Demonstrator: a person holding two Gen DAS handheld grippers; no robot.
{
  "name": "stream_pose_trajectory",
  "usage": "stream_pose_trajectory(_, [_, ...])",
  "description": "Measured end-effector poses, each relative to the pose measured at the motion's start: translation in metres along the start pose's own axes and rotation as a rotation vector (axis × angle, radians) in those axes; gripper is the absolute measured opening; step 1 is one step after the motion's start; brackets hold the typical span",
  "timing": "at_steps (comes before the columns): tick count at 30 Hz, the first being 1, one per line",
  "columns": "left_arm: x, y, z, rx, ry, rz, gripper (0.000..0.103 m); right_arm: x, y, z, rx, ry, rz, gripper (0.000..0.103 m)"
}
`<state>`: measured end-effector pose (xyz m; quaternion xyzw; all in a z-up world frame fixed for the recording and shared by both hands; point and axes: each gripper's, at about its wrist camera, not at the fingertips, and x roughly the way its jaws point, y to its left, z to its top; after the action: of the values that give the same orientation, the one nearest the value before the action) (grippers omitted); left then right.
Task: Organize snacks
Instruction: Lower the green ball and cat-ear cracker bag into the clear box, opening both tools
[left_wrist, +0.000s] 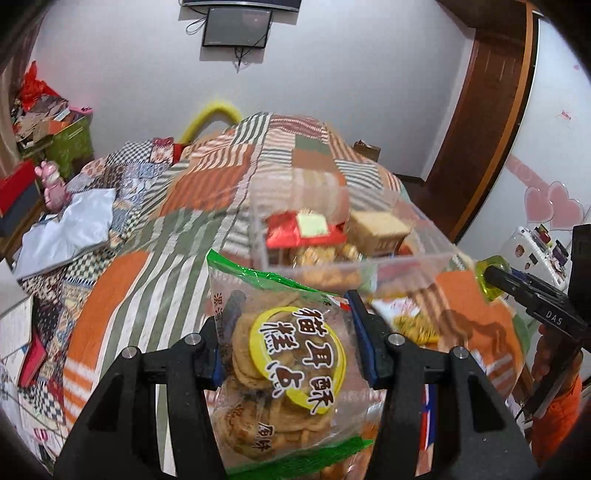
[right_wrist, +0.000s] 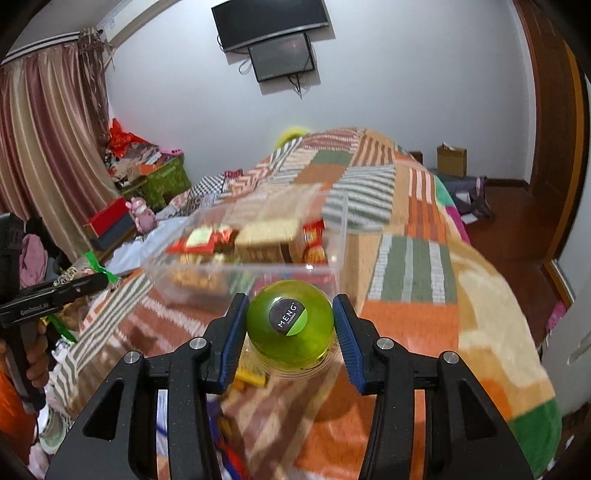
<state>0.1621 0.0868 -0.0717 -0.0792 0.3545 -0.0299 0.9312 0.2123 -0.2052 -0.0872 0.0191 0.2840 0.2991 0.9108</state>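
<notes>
Left claw (left_wrist: 291, 332) grips cracker bag (left_wrist: 284, 369); right claw (right_wrist: 290, 325) grips green-capped bottle (right_wrist: 290, 319), near clear bin rim (right_wrist: 280, 267).

Both wrist views look forward and down along their fingers across the bed (left_wrist: 155, 266), close above it. Each faces the clear bin (left_wrist: 354, 258) and the far wall screen (right_wrist: 280, 61); each catches the other gripper at its edge.

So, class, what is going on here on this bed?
A person is tidying snacks with a hand-held tool in each hand. The left tool grips a clear bag of biscuits; the right tool grips a green-capped jar. Both are held above the patchwork blanket, just short of a clear plastic bin that already holds packaged snacks.
</notes>
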Motion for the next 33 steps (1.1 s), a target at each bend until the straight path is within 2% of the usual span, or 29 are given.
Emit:
stream_pose_trajectory(16, [0.072, -0.013, 0.081, 0.002, 0.020, -0.042, 0.053, 0.048, -0.007, 0.038, -0.019, 0.008, -0.017, 0.043])
stream_pose_trajectory(25, [0.119, -0.024, 0.100, 0.012, 0.049, -0.054, 0.053, 0.072, -0.012, 0.047, -0.044, 0.025, -0.037, 0.043])
stream_pose_trajectory(33, [0.154, -0.040, 0.107, 0.027, 0.085, -0.065, 0.053, 0.080, -0.001, 0.050, -0.104, 0.015, -0.047, 0.044])
